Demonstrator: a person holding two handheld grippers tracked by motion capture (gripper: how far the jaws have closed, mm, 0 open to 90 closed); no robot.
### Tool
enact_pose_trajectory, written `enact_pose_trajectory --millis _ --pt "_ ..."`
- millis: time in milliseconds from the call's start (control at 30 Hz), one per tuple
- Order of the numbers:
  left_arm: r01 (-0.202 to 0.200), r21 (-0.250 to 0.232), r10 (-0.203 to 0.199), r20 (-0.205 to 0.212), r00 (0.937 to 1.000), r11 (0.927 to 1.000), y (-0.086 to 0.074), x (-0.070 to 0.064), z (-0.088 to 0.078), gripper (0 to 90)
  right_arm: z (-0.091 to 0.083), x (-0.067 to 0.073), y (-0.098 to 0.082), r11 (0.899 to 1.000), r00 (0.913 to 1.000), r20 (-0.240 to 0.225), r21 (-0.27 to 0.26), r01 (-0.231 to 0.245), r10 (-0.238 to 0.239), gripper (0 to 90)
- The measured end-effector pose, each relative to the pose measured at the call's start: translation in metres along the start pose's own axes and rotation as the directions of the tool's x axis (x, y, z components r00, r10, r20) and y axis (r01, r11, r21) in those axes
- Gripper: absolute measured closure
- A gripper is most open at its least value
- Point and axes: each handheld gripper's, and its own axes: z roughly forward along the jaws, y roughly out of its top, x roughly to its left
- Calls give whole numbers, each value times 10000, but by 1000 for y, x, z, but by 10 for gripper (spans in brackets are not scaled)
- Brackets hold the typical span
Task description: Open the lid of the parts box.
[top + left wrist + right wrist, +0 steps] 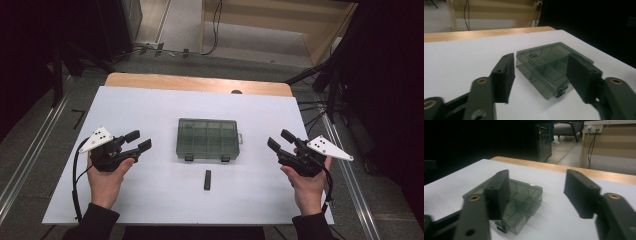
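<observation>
While lying flat, black bar (207,180) points toward box (208,138).

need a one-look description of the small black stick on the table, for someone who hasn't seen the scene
Start at the white table and find the smoky translucent compartment box at its middle. Just nearer the person than the box's two front latches lies a small black bar, pointing toward the box. It is the only loose, opaque, solid piece between the two hands.
</observation>
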Motion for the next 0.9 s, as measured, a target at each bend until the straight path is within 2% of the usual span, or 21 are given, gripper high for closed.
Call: enact_pose_trajectory --millis 33,67,100,133,167,267,300,367,433,533,567,600,667,767,800,867,900 --pt "-42 57 42 124 9999 10000 1 0 2 471 2 1 2 10000 10000 29 6 54 -54 470" --pt "-42 57 42 124 9999 10000 1 0 2 505 2 1 2 10000 10000 29 6 54 -54 470" --pt "-71 39 70 143 9999 10000 3 0 7 533 6 2 5 9996 9997 -8 112 249 -249 602" --pt "-71 39 70 143 9999 10000 3 0 7 556 6 2 5 9996 9997 -8 112 249 -249 602" --pt "-58 17 57 134 9999 10000 3 -1 9 597 10 3 7 9994 9994 -217 213 289 -284 697" --pt "-66 136 64 180 9998 9999 5 -1 15 648 15 4 9 9989 9989 -362 336 312 -300 742" --pt "-111 222 105 267 9996 9997 7 -2 20 712 19 5 11 9987 9969 -738 402 313 -283 791" --pt "-174 403 169 115 9998 9990 9 -3 25 760 24 5 13 9979 9953 -925 567 323 -269 831" --pt "-155 458 145 222 9996 9988 11 -3 30 819 29 5 14 9977 9945 -1029 624 260 -195 871" --pt "-267 620 239 464 9986 9977 12 -4 38 886 35 5 17 9975 9941 -1068 658 258 -187 882" --pt "-267 620 239 464 9986 9977 12 -4 38 889 35 5 17 9975 9941 -1068 658 258 -187 882" --pt "-353 810 307 566 9979 9961 12 -5 43 892 41 6 18 9965 9910 -1316 754 348 -247 885" --pt "-335 945 276 627 9976 9950 10 -6 46 892 43 6 18 9963 9901 -1364 749 426 -321 885" --pt "-288 1197 194 796 9966 9924 3 -5 50 893 49 9 14 9917 9881 -1279 850 967 -854 888" --pt "-358 1493 219 938 9953 9881 -1 -4 53 894 54 8 8 9855 9848 -1201 995 1374 -1252 888" --pt "-412 1626 248 1014 9945 9858 -3 -4 54 894 57 7 4 9836 9816 -1304 966 1522 -1391 888" --pt "-376 1761 180 1115 9936 9836 -7 -1 55 894 63 5 -5 9745 9786 -1216 1319 1817 -1660 888"
